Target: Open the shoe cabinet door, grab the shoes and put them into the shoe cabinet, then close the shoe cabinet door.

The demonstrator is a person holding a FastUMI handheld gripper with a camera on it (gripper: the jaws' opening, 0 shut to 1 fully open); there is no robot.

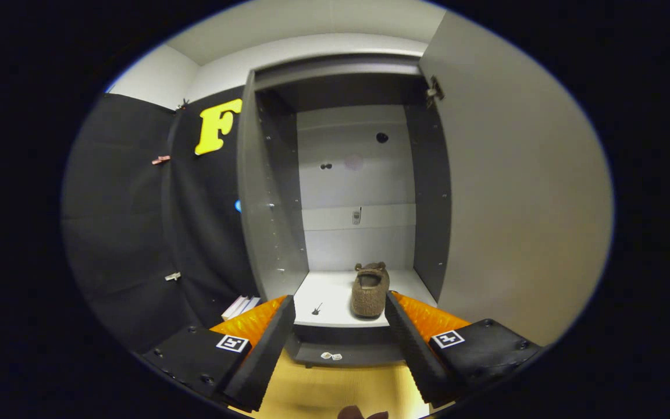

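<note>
Yellowish floor point(335, 390), white papers point(241, 305) against the black cloth wall point(120, 233), white ceiling point(312, 29) overhead.

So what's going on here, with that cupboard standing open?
A person is working a hand-held two-finger gripper to tidy shoes into a tall grey shoe cabinet. Its grey door stands swung open. One fuzzy brown slipper already sits on the cabinet's white bottom shelf, just ahead of the fingers. The gripper is open, holding nothing, and hovers in front of the cabinet above a yellow floor.
</note>
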